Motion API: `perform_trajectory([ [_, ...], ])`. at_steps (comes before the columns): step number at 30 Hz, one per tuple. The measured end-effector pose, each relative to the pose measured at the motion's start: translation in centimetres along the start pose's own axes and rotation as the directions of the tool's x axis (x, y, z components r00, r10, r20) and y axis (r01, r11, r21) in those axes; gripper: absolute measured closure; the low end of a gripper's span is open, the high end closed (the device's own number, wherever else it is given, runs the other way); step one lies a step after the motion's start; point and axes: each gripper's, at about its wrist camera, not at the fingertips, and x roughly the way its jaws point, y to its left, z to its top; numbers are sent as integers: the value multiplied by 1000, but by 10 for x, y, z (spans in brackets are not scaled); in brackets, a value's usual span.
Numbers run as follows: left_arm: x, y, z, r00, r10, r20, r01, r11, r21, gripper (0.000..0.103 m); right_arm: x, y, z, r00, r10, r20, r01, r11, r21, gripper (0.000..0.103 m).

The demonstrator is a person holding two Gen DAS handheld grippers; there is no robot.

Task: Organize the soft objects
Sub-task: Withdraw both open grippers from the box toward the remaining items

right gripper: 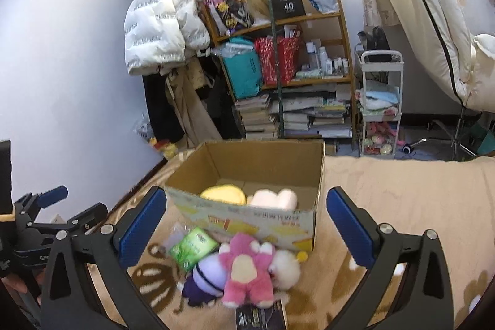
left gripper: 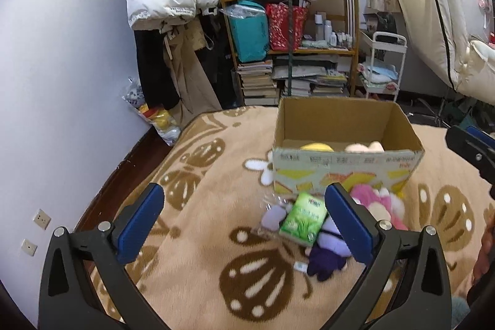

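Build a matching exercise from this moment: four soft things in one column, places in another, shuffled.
Things:
1. yellow plush
2. pink bear
3. green packet
4. white jacket

Places:
a. hanging by the wall
b. inside the cardboard box
c. on the blanket, leftmost of the pile
d. on the blanket, beside the purple plush

Pairs: 1-b, 2-d, 3-c, 4-a

Hidden and blurred parts

The box wall (right gripper: pixel 247 218) hid the yellow plush (right gripper: pixel 222 195) and pale plush (right gripper: pixel 273 198) bottoms beyond the jaws; the green packet (right gripper: pixel 193 248) was blurred.
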Motion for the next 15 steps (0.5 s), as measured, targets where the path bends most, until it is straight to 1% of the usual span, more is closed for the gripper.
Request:
perform_trajectory([
  [6, 0, 0, -15, 999, -18, -43, 18, 1000, 5, 1, -4, -3, -16, 999, -17, -32, 17, 1000, 5, 0],
  [11, 8, -1, -20, 997, -31, -73, 32, 1000, 2, 1, 2, -4, -24, 997, -29, -65, 29, 1000, 4, 0],
  [15, 20, -1, -25, 994, -33, -108, 33, 999, 3, 1, 8, -3, -29, 997, -37, -72, 37, 999, -10, 0],
])
